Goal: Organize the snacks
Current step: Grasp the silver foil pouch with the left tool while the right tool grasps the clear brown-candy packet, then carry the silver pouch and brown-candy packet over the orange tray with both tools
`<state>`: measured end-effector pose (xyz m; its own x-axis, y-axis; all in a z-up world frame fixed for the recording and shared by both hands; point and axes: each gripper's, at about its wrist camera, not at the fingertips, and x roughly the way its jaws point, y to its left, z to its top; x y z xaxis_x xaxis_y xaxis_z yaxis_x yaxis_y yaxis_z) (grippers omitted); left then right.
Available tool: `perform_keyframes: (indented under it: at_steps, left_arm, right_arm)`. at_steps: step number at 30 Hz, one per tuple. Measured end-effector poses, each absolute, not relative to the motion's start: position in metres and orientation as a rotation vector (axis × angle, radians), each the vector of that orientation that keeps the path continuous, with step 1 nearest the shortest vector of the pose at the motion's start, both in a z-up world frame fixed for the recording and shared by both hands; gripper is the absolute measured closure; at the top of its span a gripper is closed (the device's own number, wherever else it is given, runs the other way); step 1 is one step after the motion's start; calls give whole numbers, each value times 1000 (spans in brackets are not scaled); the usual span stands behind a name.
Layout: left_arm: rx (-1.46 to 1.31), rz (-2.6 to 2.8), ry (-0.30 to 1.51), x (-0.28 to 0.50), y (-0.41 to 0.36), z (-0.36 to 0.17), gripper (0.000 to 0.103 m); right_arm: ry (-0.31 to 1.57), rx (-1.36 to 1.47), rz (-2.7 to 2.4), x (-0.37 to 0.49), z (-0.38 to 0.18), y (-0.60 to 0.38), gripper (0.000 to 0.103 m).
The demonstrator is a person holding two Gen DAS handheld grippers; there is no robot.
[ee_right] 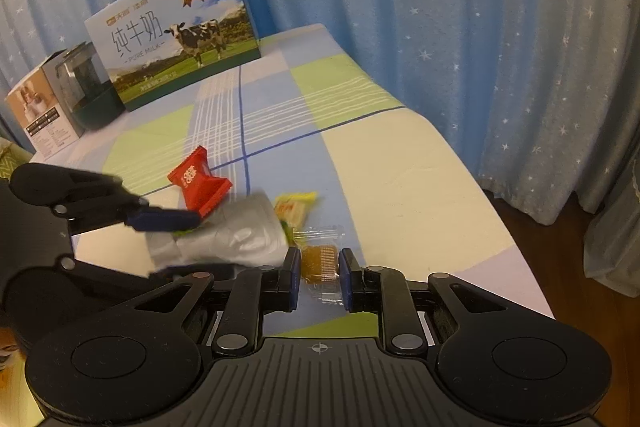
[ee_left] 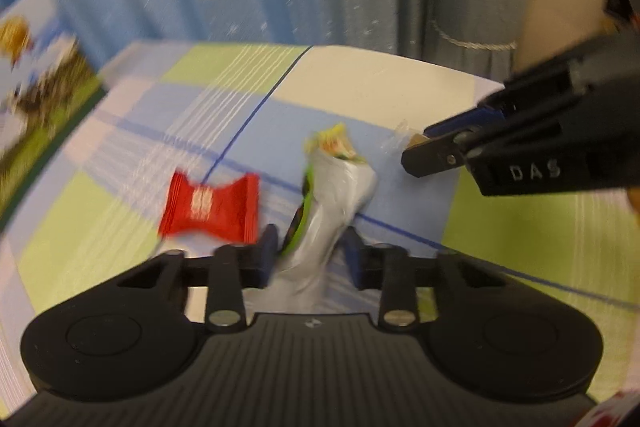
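While the left gripper [ee_left: 310, 247] pinches the silver pouch [ee_left: 332, 203] at six o'clock, it may snag the red candy [ee_left: 210, 207] at nine; the right gripper [ee_right: 319, 277] clamps the amber candy [ee_right: 320, 261], whose slick wrapper could slip.

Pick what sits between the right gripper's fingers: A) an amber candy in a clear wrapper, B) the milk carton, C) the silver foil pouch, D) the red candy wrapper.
A: in the right wrist view the right gripper pinches the amber candy in a clear wrapper.
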<state>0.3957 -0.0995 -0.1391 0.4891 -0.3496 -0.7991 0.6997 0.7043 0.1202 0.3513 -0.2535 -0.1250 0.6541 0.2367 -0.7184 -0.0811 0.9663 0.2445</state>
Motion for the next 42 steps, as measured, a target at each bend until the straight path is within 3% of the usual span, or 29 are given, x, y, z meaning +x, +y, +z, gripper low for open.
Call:
perform_keyframes:
  at_steps: [4, 22, 42]
  left_arm:
    - [342, -659, 904, 390, -87, -135, 79]
    - [163, -470, 881, 374, -86, -144, 79]
    - [-128, -151, 839, 218, -7, -105, 80]
  right_arm:
    - [840, 204, 184, 352, -125, -253, 82]
    - [857, 204, 222, 349, -124, -243, 83]
    - [800, 193, 365, 255, -83, -193, 82]
